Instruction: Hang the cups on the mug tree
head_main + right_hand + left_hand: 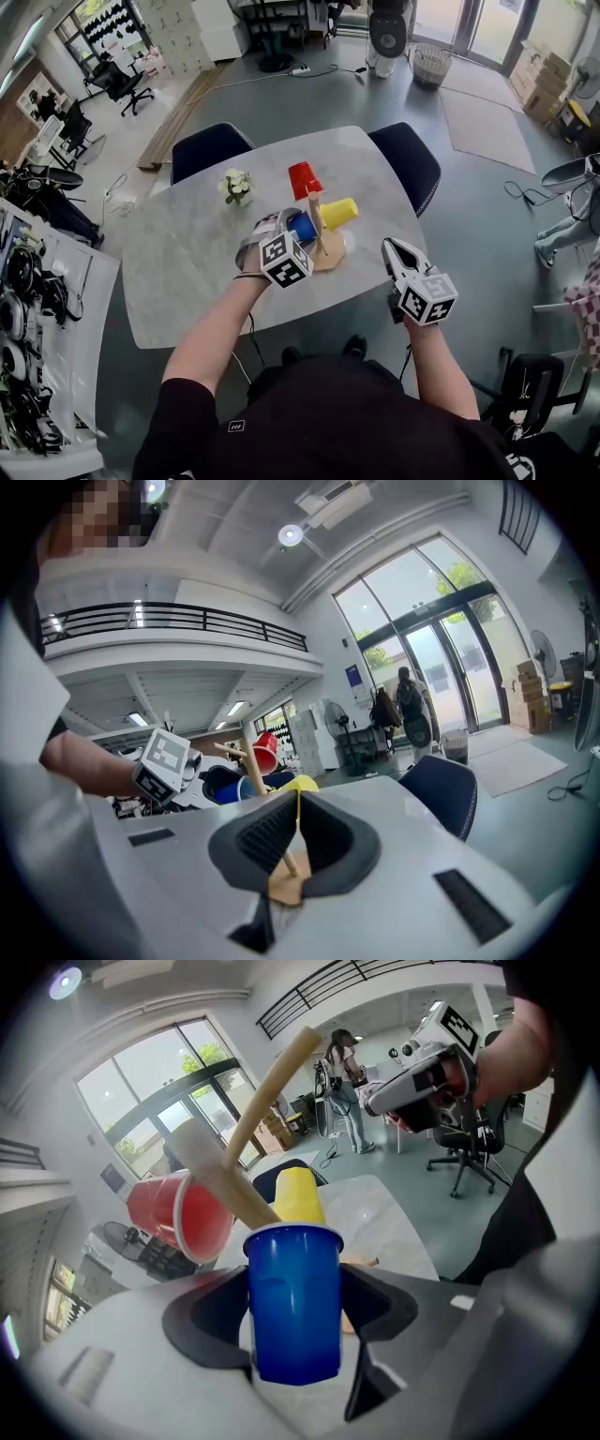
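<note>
A wooden mug tree point(317, 223) stands on the grey marble table point(187, 253). A red cup point(304, 179) hangs on its far peg and a yellow cup point(339, 213) on its right peg. My left gripper point(281, 231) is shut on a blue cup point(302, 228) right beside the trunk. In the left gripper view the blue cup point(293, 1302) sits between the dark pads point(380, 1302) with its rim at a wooden peg point(246, 1199). I cannot tell whether the peg is inside the cup. My right gripper point(401, 255) hovers shut and empty by the table's near right edge.
A small pot of white flowers point(236, 187) stands on the table left of the tree. Two dark blue chairs point(210, 148) point(409, 161) are tucked in at the far side. People and office chairs are far off in the room.
</note>
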Motion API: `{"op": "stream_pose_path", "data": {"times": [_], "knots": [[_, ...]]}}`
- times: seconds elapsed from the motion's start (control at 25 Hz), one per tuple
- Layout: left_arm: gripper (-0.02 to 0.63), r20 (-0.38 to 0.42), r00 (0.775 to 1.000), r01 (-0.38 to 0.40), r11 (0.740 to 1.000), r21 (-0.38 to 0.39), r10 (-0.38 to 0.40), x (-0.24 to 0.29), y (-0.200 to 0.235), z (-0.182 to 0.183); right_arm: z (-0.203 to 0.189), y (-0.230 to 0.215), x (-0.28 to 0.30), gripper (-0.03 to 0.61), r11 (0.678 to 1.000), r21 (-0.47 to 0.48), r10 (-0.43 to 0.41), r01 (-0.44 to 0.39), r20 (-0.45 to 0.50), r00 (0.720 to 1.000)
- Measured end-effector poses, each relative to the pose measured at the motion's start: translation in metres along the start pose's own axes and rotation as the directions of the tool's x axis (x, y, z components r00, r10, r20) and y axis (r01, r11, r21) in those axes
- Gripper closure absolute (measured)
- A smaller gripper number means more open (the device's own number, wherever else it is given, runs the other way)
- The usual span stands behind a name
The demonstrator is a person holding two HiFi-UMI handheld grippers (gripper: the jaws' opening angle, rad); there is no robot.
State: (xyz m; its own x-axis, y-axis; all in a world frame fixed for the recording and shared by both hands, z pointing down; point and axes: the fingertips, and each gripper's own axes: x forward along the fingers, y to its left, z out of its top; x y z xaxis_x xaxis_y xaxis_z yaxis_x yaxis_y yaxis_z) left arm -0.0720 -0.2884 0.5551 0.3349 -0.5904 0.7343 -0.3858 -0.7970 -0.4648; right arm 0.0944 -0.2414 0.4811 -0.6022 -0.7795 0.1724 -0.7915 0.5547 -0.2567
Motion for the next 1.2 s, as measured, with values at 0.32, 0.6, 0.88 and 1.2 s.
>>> {"op": "stream_pose_path", "data": {"times": [0.32,0.6,0.88,1.2], "knots": [[0.314,-0.041,0.999,0.029,0.999,0.039,-0.027,0.011,-0.006,-0.002,-0.006,-0.006,-0.003,0.56,1.0,0.017,-0.006,0.006,-0.005,1.0],[0.296,-0.053,0.998,0.03,0.999,0.023,-0.028,0.011,0.002,-0.009,-0.01,-0.005,-0.002,0.56,1.0,0.019,-0.007,0.008,-0.013,1.0],[0.285,0.007,0.998,0.063,0.995,-0.071,-0.063,-0.001,0.002,-0.004,-0.007,-0.009,-0.005,0.56,1.0,0.009,-0.015,0.015,-0.017,1.0],[0.285,0.16,0.984,0.119,0.953,-0.279,-0.076,-0.035,0.009,0.001,0.016,-0.021,-0.008,0.56,0.998,-0.03,-0.048,0.048,0.01,0.999]]}}
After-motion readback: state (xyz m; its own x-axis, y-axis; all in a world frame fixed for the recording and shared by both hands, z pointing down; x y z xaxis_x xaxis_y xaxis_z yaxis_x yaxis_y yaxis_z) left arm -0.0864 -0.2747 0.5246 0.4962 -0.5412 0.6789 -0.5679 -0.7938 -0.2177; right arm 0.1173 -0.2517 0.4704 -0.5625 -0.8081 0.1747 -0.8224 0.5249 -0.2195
